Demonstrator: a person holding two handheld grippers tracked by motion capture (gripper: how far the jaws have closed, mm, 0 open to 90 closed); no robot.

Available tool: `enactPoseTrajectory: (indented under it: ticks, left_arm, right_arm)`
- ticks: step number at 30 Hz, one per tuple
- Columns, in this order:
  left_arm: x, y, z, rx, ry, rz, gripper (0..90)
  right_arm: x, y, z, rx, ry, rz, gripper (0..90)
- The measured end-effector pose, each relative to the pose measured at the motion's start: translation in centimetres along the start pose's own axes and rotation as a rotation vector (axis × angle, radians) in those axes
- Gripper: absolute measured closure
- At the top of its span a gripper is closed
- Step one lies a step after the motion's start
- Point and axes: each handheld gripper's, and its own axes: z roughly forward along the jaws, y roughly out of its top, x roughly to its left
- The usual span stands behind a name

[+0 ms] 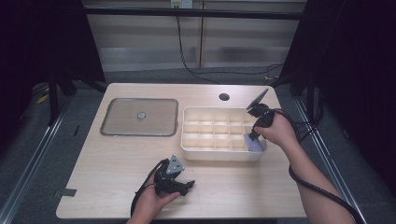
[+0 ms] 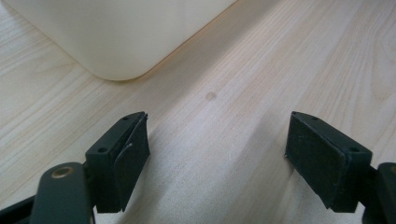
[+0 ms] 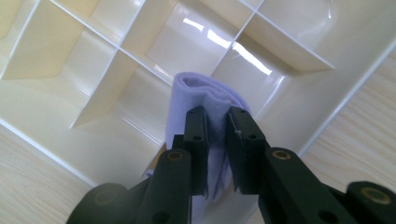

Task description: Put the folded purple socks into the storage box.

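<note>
Black jaws of the right gripper (image 3: pixel 217 126) pinch a folded lilac cloth (image 3: pixel 201 93) between their pads, and the fold rises past the fingertips into the cream divided organizer tray (image 3: pixel 116 140). From the high view, the right gripper (image 1: pixel 255 133) hangs over the tray's (image 1: pixel 189 112) near right corner compartment, tilted downward, with the cloth (image 1: pixel 254 143) already partly inside that cell and close to the tray's right wall. The cloth's long axis runs along the jaws, so it points down into the compartment rather than lying across the dividers; the coming move seems to turn on keeping it that way, since the cell sits directly beneath the grip and its walls stand close on either side.

Well in front of the tray, near the table's front edge, the left gripper (image 1: pixel 180 185) rests low over the wooden table (image 1: pixel 116 158) with its jaws spread wide and nothing between them; the left gripper view shows bare wood and the tray's rounded corner (image 2: pixel 116 42) ahead. Left of the tray lies a clear rectangular lid (image 1: pixel 139 116), flat and apart. The right hand is plainly the nearer one to the work.
</note>
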Motion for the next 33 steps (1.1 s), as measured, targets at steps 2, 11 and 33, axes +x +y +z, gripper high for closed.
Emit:
enactPoseTrajectory:
  ticks: [2, 11, 33]
  left_arm:
    - [0.0, 0.0, 0.1, -0.007, -0.001, 0.0, 21.0]
    - [0.0, 0.0, 0.1, -0.008, -0.001, -0.002, 21.0]
    - [-0.1, 0.0, 0.0, 0.004, 0.002, -0.002, 21.0]
  right_arm:
    - [-0.1, -0.1, 0.1, 0.01, 0.007, 0.012, 80.0]
    - [0.3, -1.1, 0.7, 0.015, 0.017, 0.001, 83.7]
    - [0.1, -3.1, 3.0, -0.014, 0.034, 0.03, 84.7]
